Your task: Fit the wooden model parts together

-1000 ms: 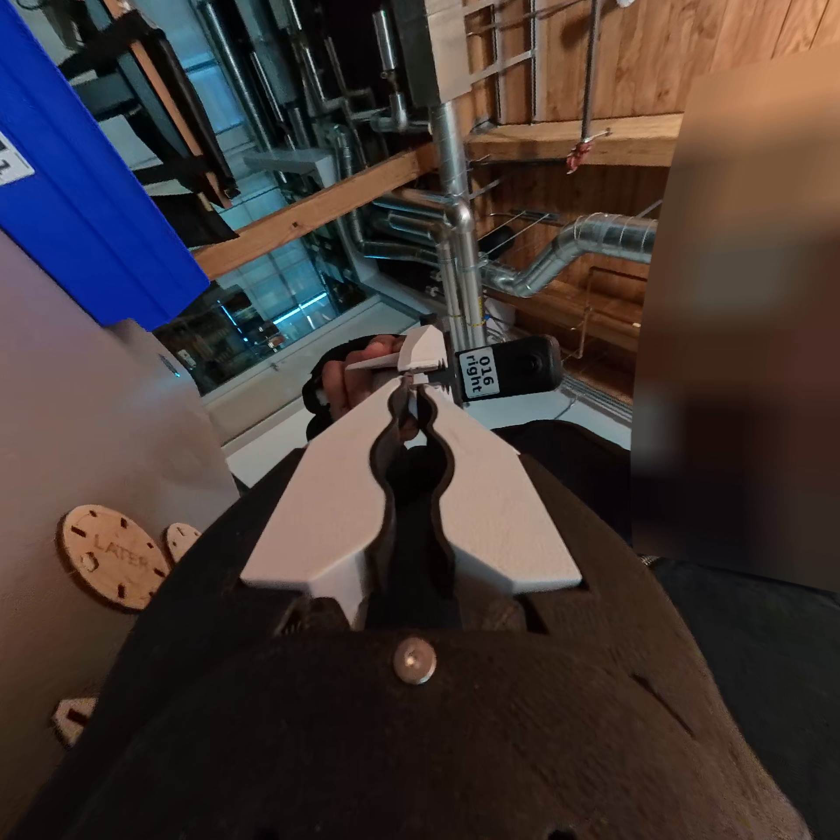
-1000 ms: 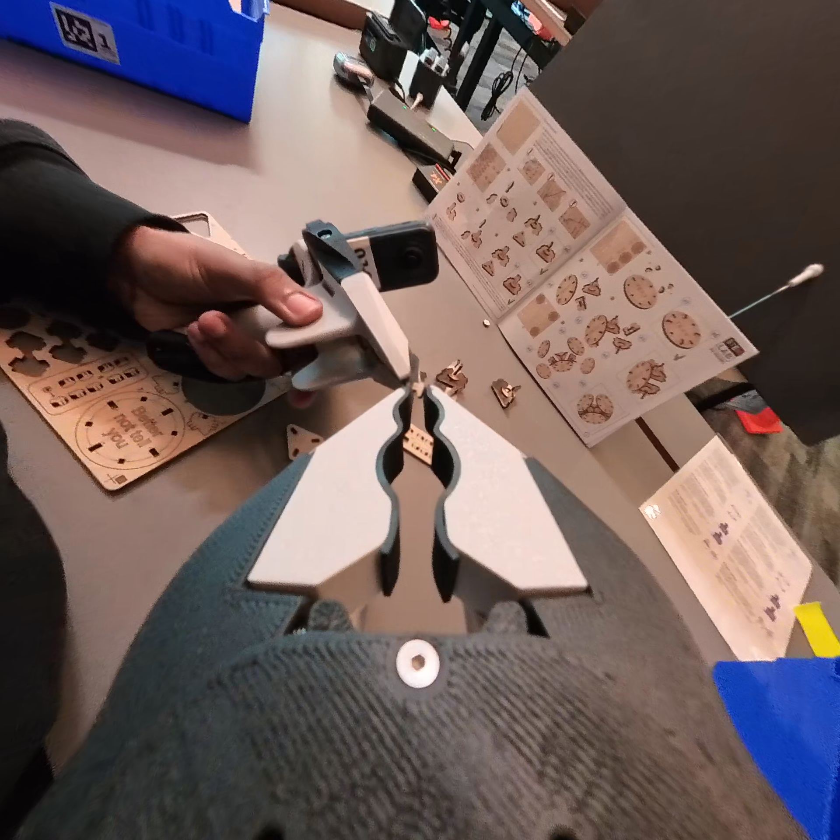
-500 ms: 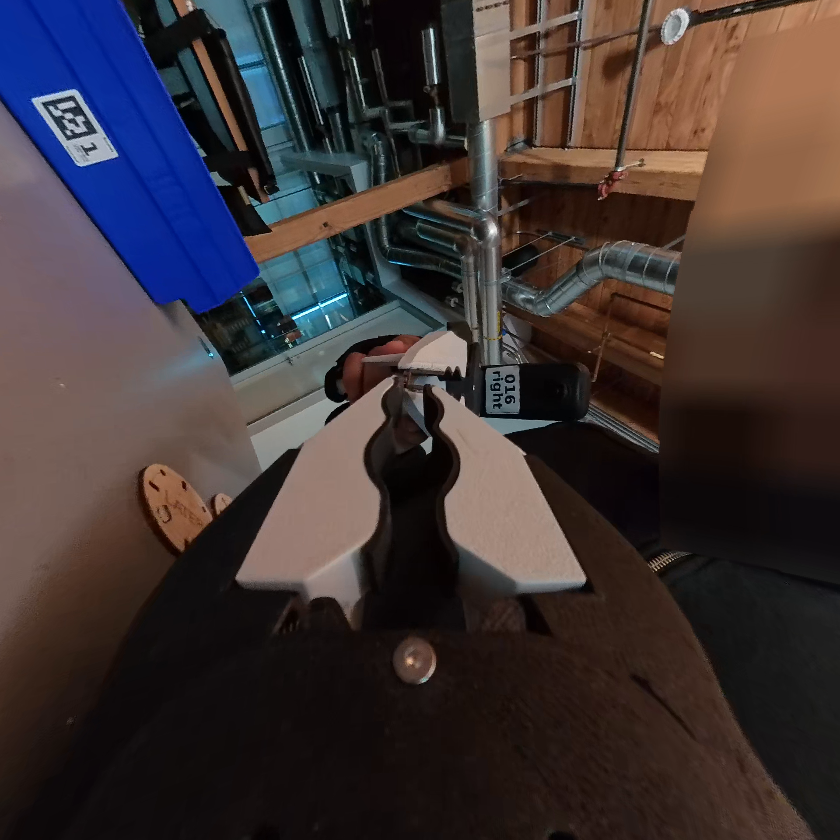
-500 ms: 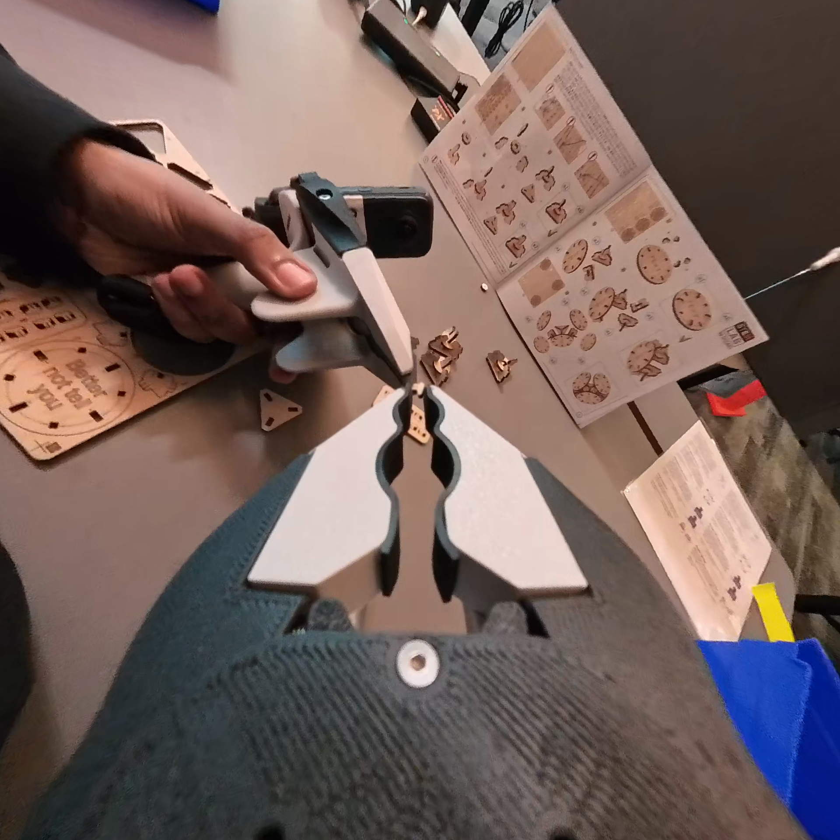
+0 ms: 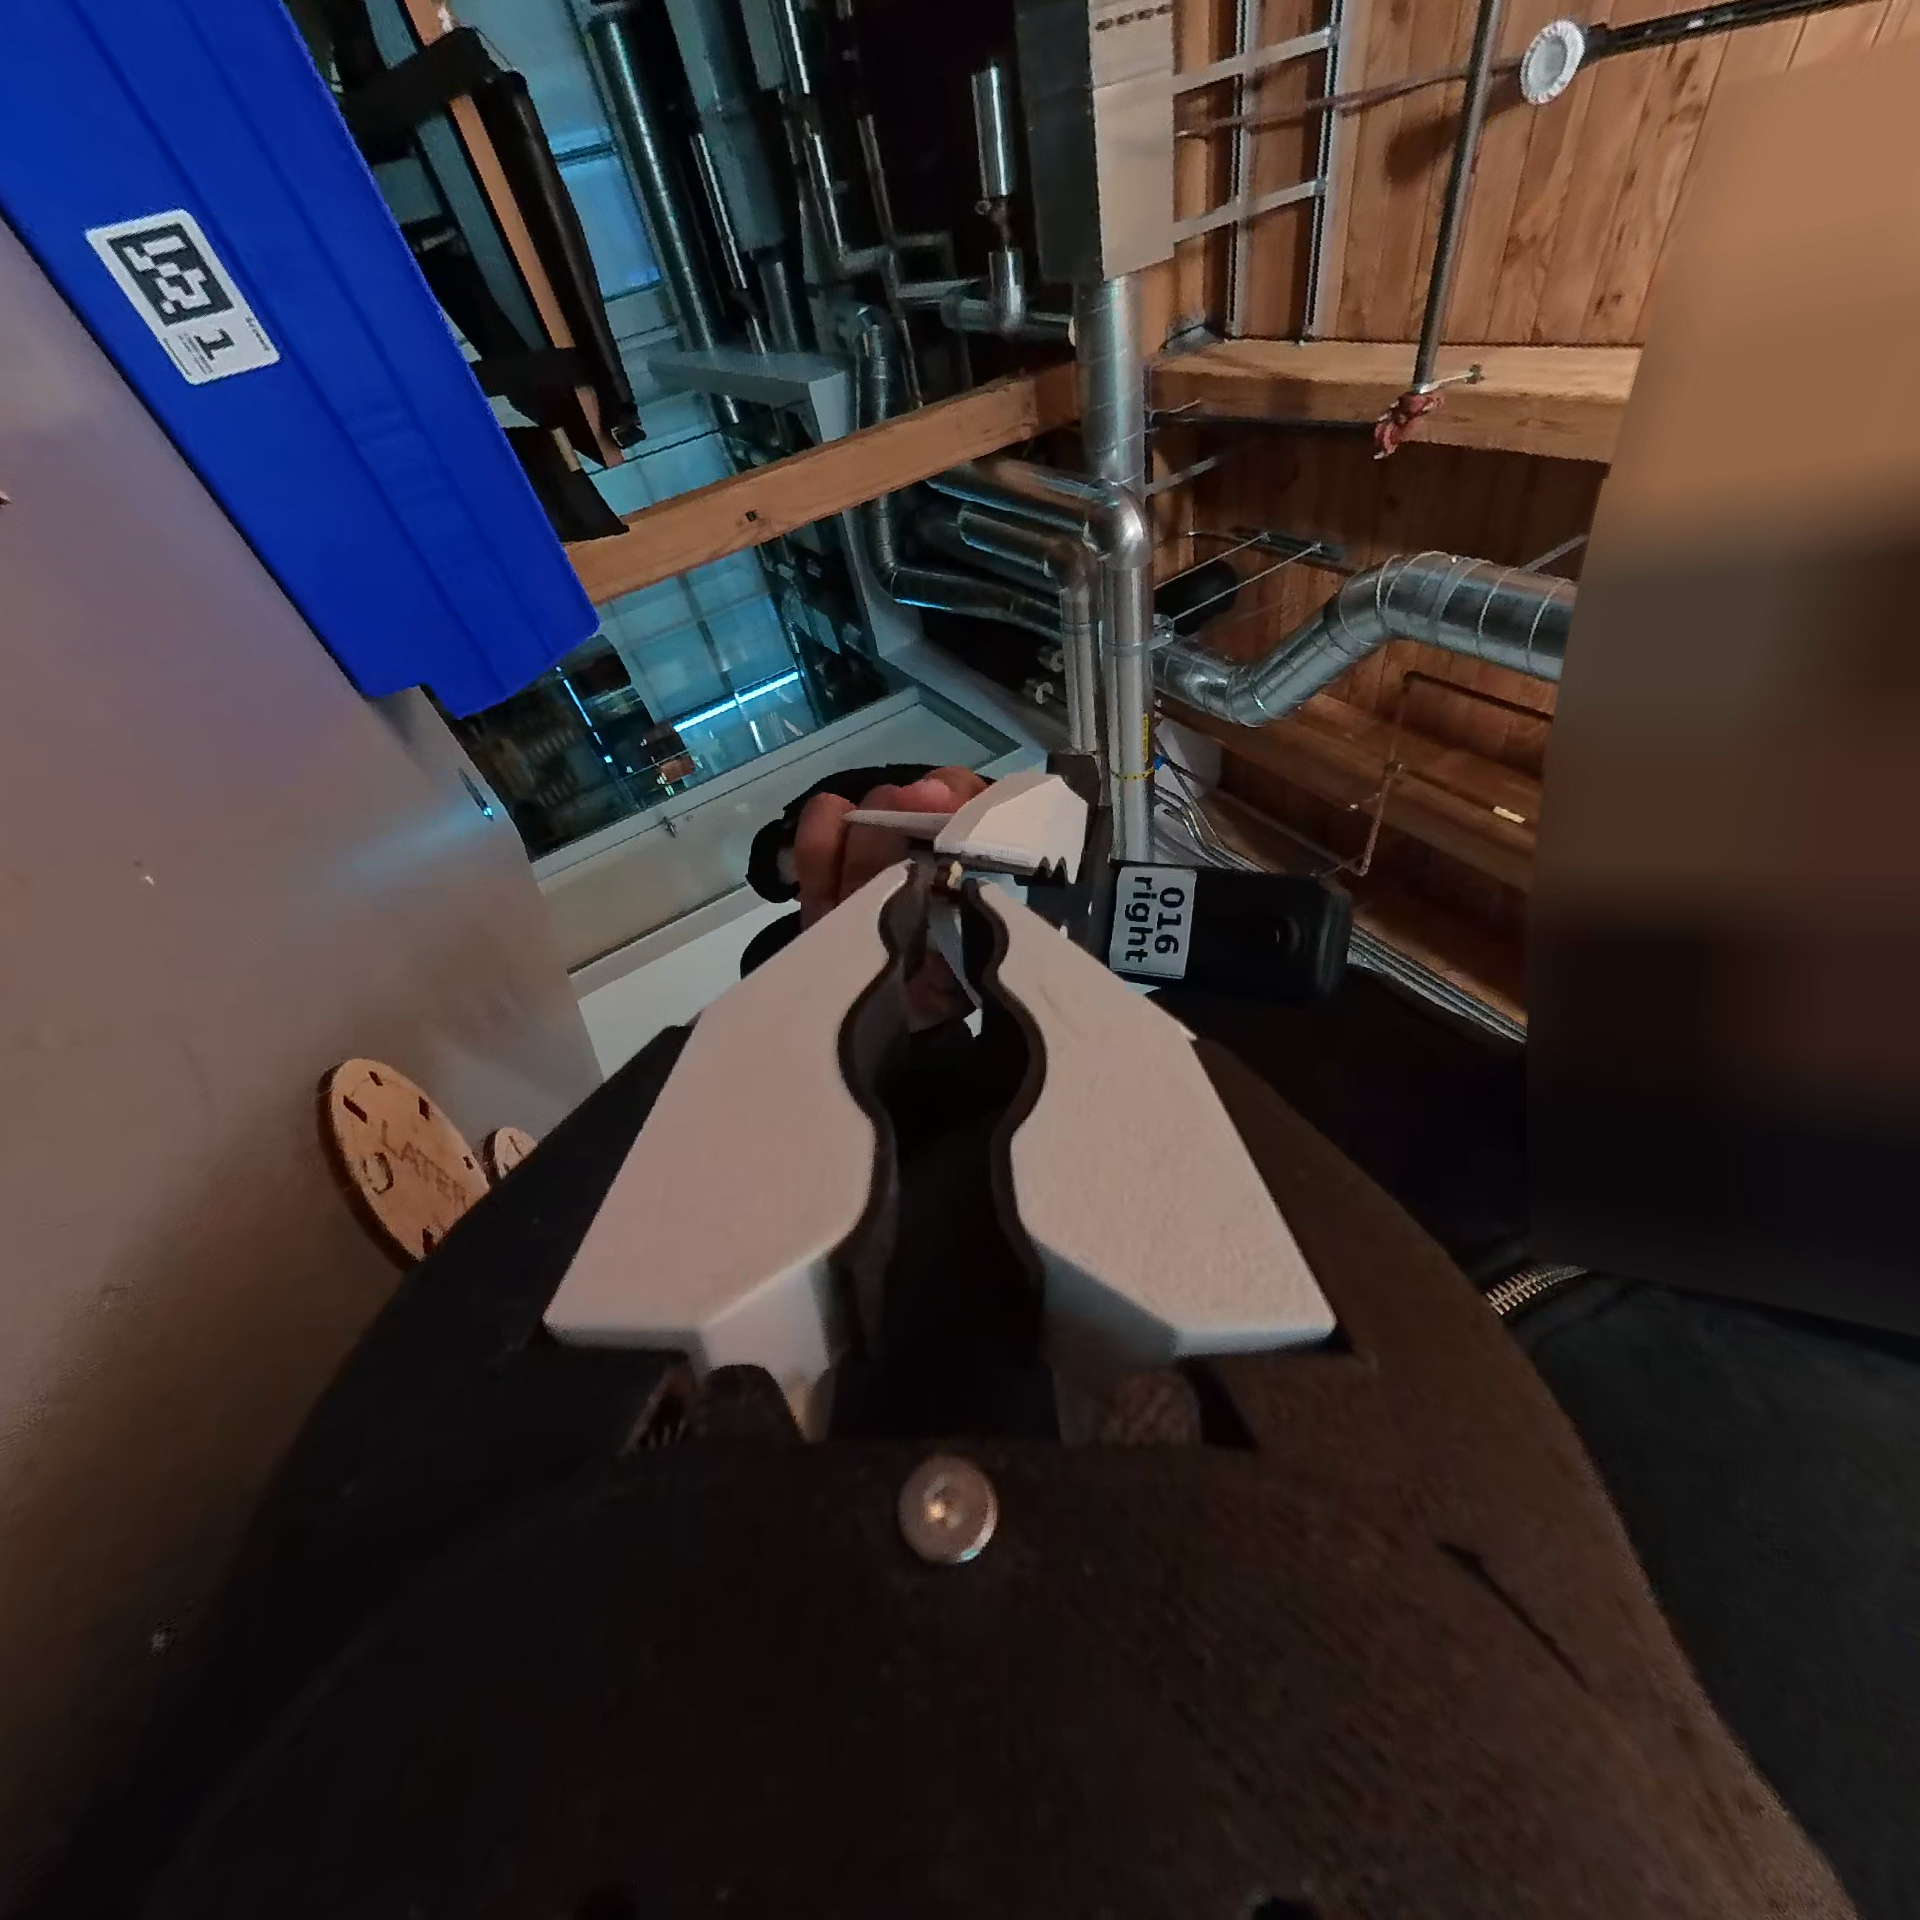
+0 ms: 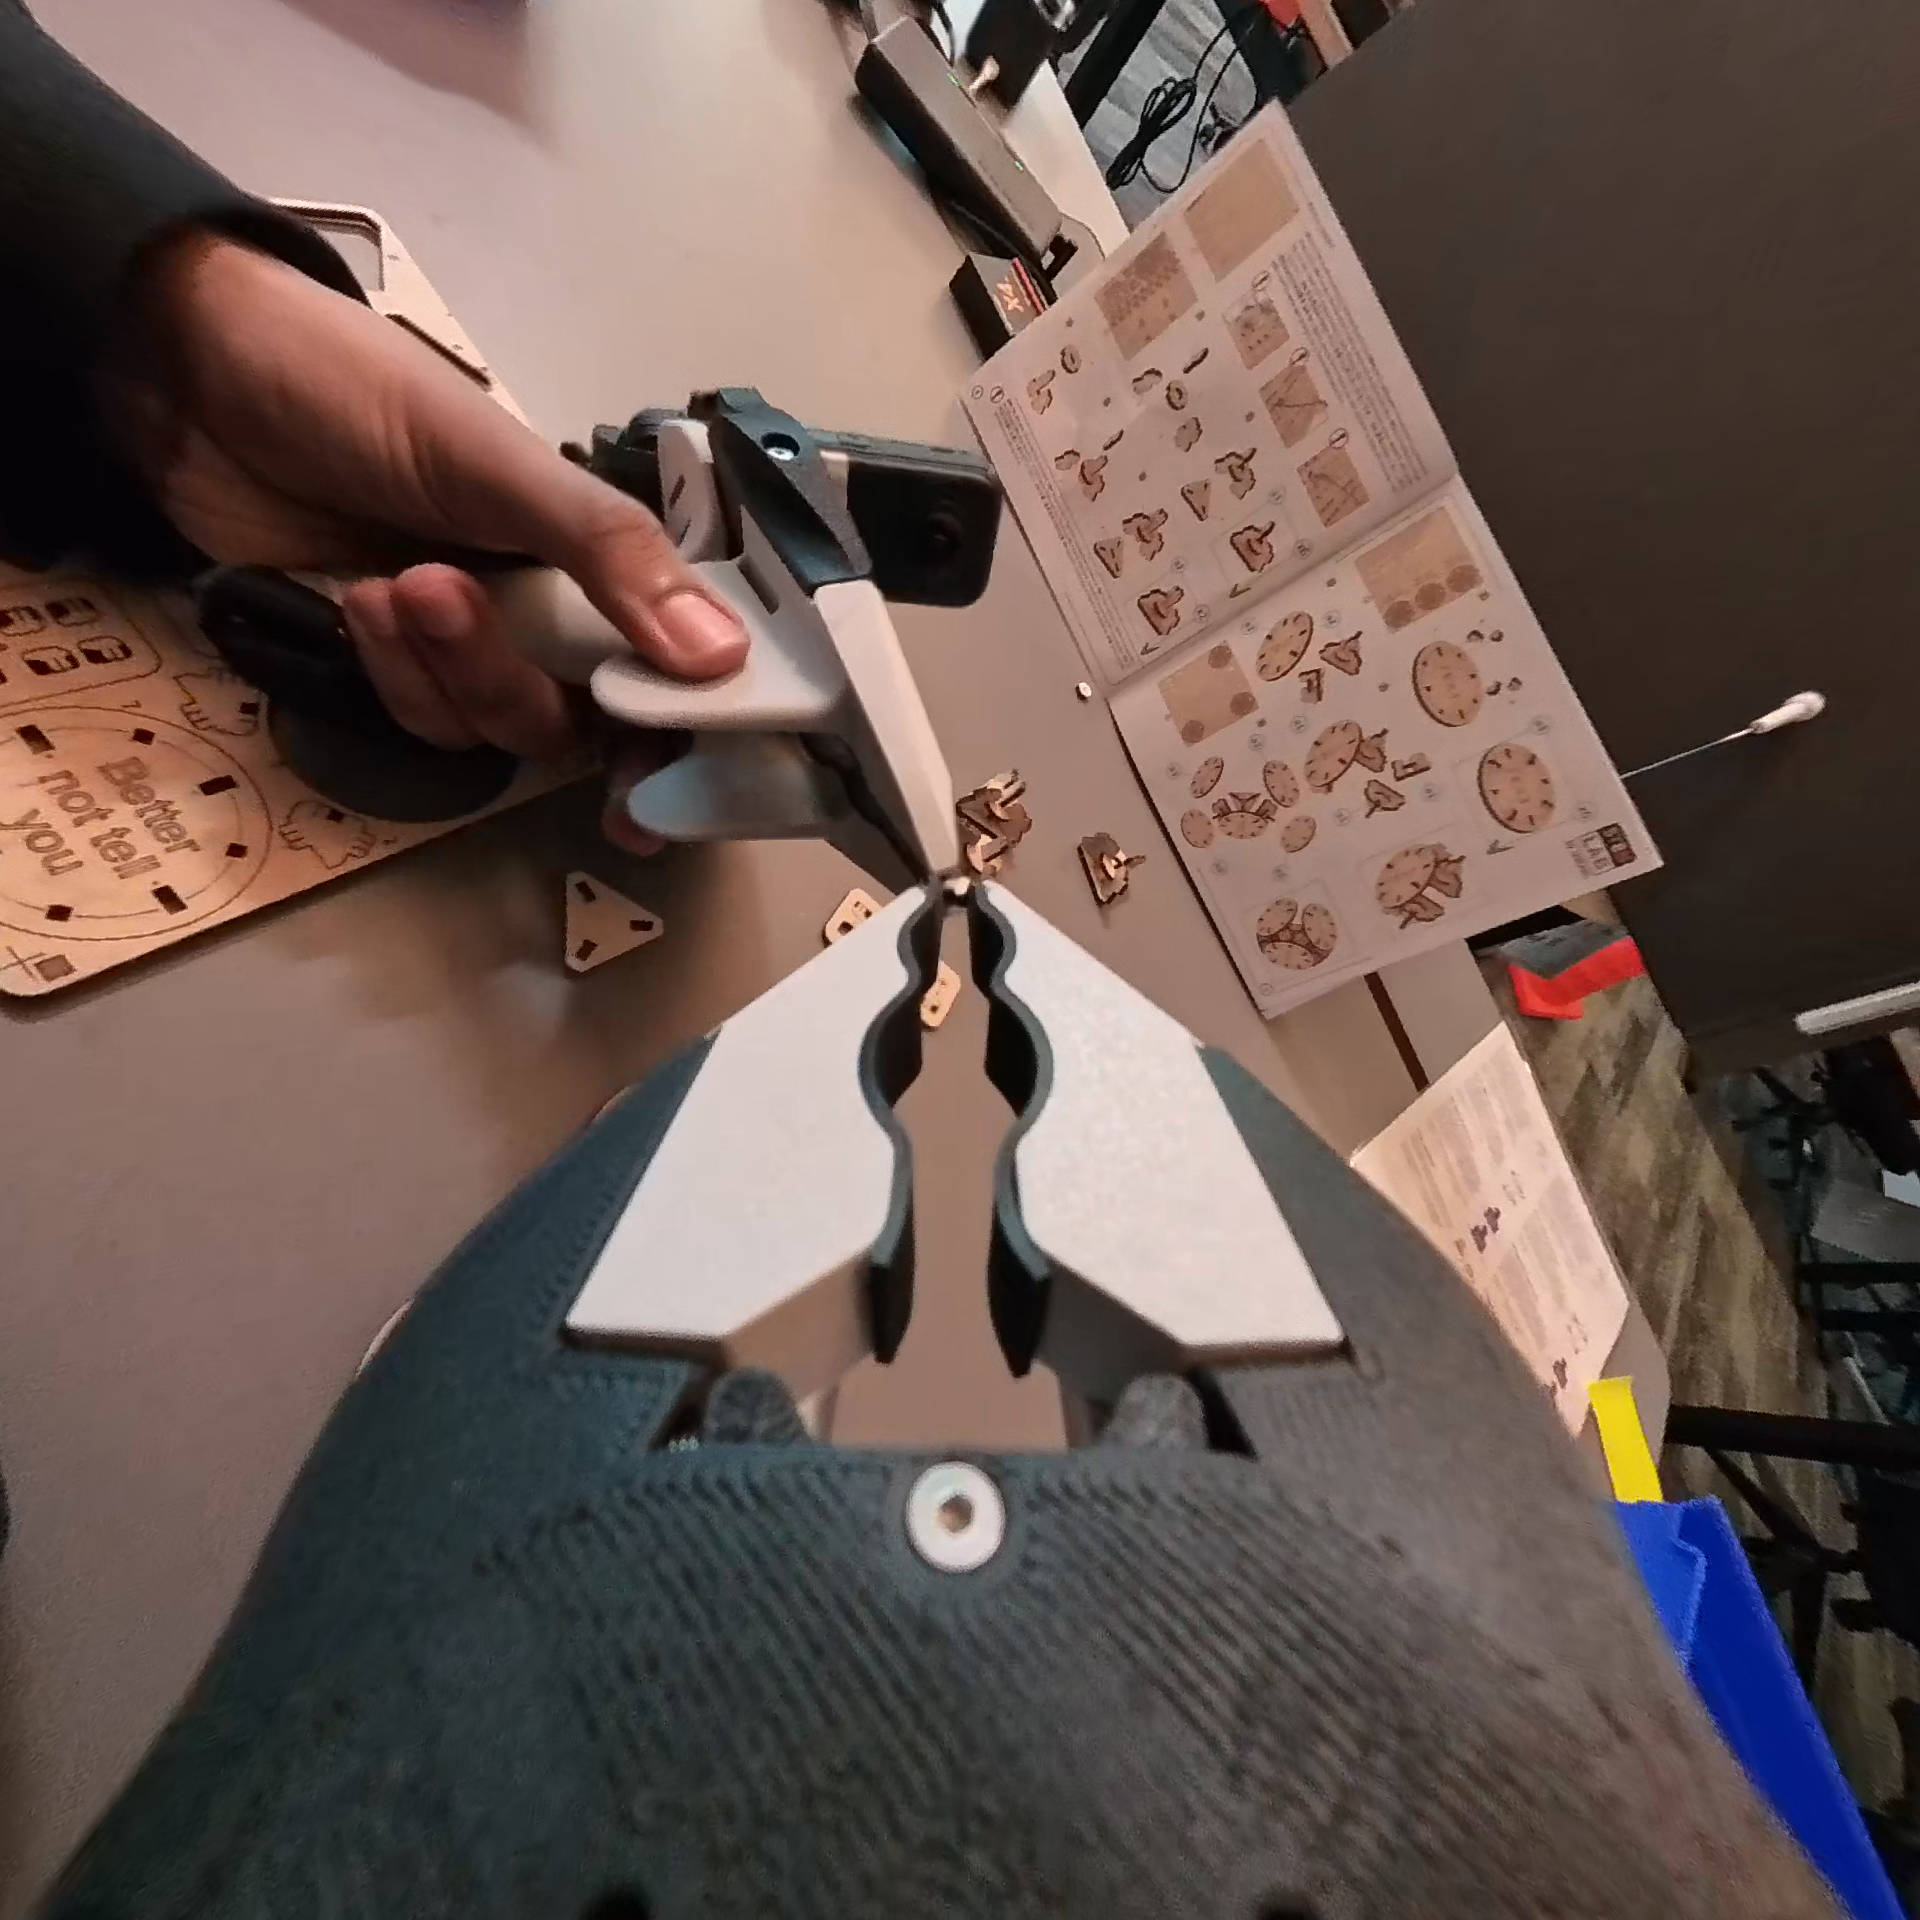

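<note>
Both grippers meet tip to tip a little above the grey table point(image 6: 260, 1122). My right gripper point(image 6: 956, 891) is shut on a small pale wooden piece point(image 6: 957, 883) pinched at its very tips. My left gripper point(image 6: 928, 860), held by a hand point(image 6: 416, 561), comes in from the upper left, and its tips close on the same piece. In the left wrist view my left gripper point(image 5: 945, 883) has the pale piece point(image 5: 950, 880) between its fingertips. The right gripper point(image 5: 966, 847) and its hand sit just beyond.
A cut-out wooden sheet point(image 6: 114, 831) lies at the left. Under the tips lie a triangular piece point(image 6: 603, 920) and small wooden assemblies point(image 6: 992, 821). An open instruction booklet point(image 6: 1299, 561) lies at the right. A blue bin point(image 5: 260, 343) and a round wooden disc point(image 5: 400, 1153) stand on the table.
Both grippers stayed tip to tip on the small piece while shifting and tilting together. The blue bin came further into the left view. The left tips stand slightly wider than before.
</note>
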A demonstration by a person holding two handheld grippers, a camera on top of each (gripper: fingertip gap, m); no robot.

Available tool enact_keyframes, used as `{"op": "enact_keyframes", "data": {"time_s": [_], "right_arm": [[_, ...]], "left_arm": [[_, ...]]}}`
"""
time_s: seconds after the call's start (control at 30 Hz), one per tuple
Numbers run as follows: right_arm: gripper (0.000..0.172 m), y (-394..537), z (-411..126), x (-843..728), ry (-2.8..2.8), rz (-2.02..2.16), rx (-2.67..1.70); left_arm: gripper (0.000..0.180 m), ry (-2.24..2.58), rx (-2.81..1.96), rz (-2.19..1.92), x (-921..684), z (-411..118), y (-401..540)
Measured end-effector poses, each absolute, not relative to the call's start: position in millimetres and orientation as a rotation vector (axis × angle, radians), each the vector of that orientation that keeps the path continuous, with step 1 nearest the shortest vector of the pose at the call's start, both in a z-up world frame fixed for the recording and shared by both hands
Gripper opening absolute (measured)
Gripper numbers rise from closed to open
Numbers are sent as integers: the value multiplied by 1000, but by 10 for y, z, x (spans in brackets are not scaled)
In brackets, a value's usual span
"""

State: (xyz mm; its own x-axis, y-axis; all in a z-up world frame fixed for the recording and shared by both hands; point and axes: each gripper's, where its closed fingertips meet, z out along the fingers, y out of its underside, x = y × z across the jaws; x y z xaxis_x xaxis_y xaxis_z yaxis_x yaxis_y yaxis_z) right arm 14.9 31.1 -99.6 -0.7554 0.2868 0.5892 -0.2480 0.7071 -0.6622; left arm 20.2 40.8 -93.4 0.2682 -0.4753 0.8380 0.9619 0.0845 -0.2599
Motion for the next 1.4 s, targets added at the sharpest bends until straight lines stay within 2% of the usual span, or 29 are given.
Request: {"op": "enact_keyframes", "data": {"time_s": [0.47, 0.6, 0.73, 0.93, 1.03, 1.17, 1.4], "right_arm": [[4, 338, -1006, 218, -2207, 1065, -82], [14, 352, -1046, 246, -2294, 1160, -198], [22, 383, -1040, 256, -2400, 1410, -457], [20, 389, -918, 337, -2530, 1928, -847], [14, 424, -863, 306, -2501, 2078, -950], [13, 421, -912, 301, -2519, 2021, -892], [10, 421, -921, 312, -2500, 1685, -456]], "left_arm": [[0, -626, -989, -1195, 268, -938, 435], [0, -616, -978, -1180, 258, -906, 413], [0, -605, -1015, -1139, 260, -902, 408], [0, -557, -1143, -1039, 333, -923, 455], [0, -543, -1170, -1017, 351, -925, 464], [0, -550, -1154, -1041, 349, -935, 465], [0, -550, -1142, -1086, 382, -941, 485]]}}
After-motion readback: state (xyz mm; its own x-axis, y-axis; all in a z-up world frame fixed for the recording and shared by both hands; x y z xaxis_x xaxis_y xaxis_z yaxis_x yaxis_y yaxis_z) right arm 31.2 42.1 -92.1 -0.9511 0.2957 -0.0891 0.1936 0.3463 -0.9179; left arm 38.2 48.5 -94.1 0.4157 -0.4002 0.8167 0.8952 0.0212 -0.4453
